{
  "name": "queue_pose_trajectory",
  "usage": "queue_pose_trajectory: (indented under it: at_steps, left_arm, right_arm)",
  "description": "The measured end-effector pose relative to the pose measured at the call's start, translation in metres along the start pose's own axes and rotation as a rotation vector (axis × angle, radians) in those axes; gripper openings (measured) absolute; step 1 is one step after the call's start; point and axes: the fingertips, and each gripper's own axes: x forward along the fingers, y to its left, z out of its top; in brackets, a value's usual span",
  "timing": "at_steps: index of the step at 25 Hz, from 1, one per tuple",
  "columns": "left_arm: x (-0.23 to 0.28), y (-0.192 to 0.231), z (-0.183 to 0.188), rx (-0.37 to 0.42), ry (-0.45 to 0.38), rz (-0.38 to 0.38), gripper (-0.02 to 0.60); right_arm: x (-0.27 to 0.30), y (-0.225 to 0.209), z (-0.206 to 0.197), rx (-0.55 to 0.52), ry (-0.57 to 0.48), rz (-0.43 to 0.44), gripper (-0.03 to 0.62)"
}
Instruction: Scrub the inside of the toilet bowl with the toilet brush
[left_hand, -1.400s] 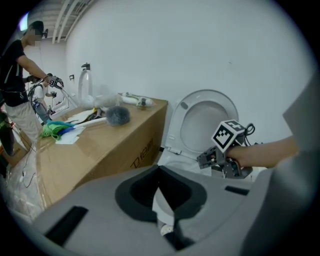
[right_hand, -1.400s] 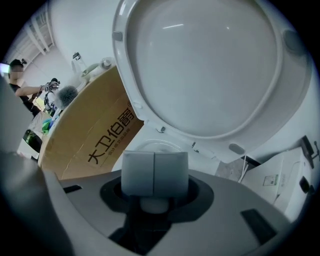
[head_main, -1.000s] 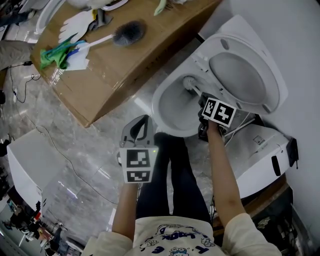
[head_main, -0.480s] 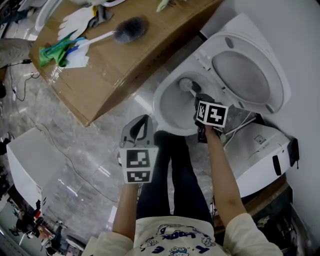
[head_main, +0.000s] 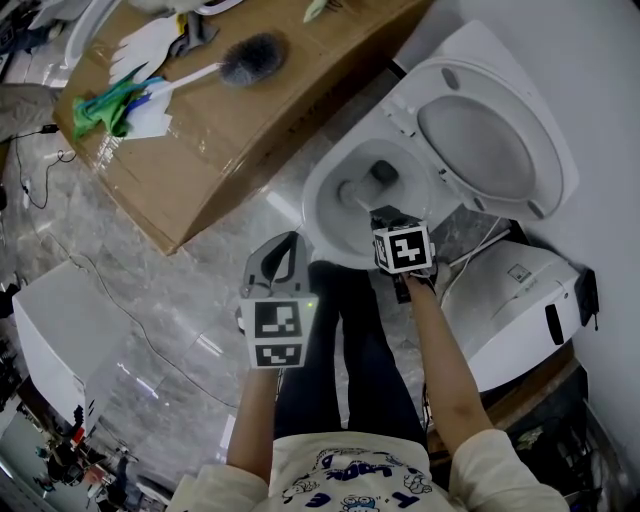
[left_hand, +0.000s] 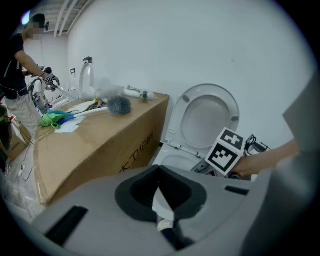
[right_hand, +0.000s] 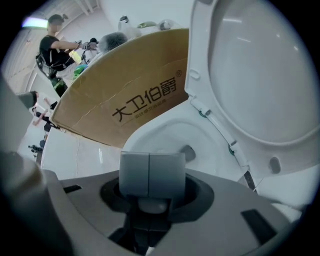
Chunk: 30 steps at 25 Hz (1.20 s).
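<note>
Toilet brush (head_main: 350, 190): white head sits down inside the toilet bowl (head_main: 325, 225), on the wall just beside the dark drain (head_main: 384, 172). Handle runs up to the bowl's near rim and into the R gripper (right_hand: 149, 172). R gripper's pads are pressed flat together w/ only a seam btwn them, clamped on the brush handle. In the right gripper view the pads hide the brush, w/ the bowl straight behind them. Its marker cube (head_main: 403, 248) sits over the bowl's near-right rim. Lid (head_main: 490, 140) is up, tilted back beyond the bowl.

L gripper (head_main: 288, 242) hangs outside the bowl, near its near-left rim, over the marble floor (head_main: 150, 280). Jaws are drawn in to a narrow sliver, tips meeting, nothing held.

Cardboard box (head_main: 230, 130) stands just beside the bowl, on its left. On top of it, well apart from the bowl: a 2nd brush (head_main: 252, 55) w/ grey bristles, a green cloth (head_main: 105, 108), a white glove (head_main: 150, 45). A person (left_hand: 12, 55) stands far beyond the box.
</note>
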Motion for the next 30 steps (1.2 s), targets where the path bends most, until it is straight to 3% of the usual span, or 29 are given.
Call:
queue_pose_trajectory:
  at_steps: [6,10,18,30]
  left_arm:
    - [-0.001,-0.004,-0.001,0.002,-0.001,-0.006,0.002]
    - [-0.004,-0.004,0.001,0.004,-0.008,-0.005,0.002]
    - [-0.005,0.002,-0.001,0.005,-0.005,0.008,0.002]
    - [-0.008,0.001,-0.003,0.003,-0.003,0.014,0.002]
  right_arm:
    - [-0.001,0.01,-0.026,-0.285,0.096,0.017,0.167]
    - [-0.001,-0.002,-0.053,-0.459,0.217,-0.012,0.167]
    - [-0.009,-0.04,-0.069,-0.382,0.266,-0.031,0.167]
    - [-0.018,-0.089,-0.054,-0.366,0.255,-0.205,0.167]
